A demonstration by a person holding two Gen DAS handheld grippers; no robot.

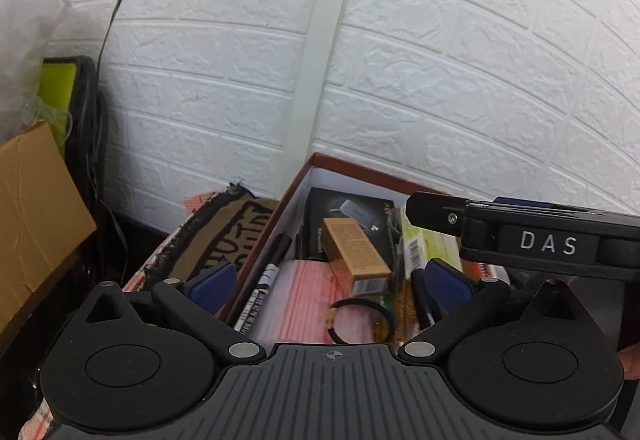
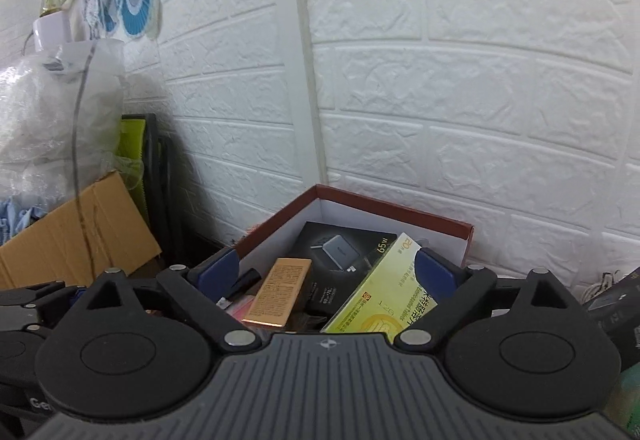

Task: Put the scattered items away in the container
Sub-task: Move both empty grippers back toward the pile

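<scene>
A red-rimmed cardboard box with white inner walls (image 1: 298,182) stands against the brick wall. It holds a black charger box (image 1: 348,212), a tan carton (image 1: 354,252), a black marker (image 1: 266,272), a pink zip bag (image 1: 304,300), a black hair tie (image 1: 362,322) and a yellow-green pack (image 1: 416,244). My left gripper (image 1: 330,286) is open and empty above the box. My right gripper (image 2: 328,276) is open and empty above the same box (image 2: 362,202), over the tan carton (image 2: 278,290), the charger box (image 2: 344,250) and the yellow-green pack (image 2: 384,292). The right gripper shows at the right of the left wrist view (image 1: 528,236).
A brown cardboard piece with black lettering (image 1: 224,236) lies left of the box on a checked cloth. A cardboard carton (image 2: 76,228), a black rack with a green sheet (image 2: 140,156) and bubble wrap (image 2: 48,112) stand at the left. Dark items (image 2: 612,304) sit at the right.
</scene>
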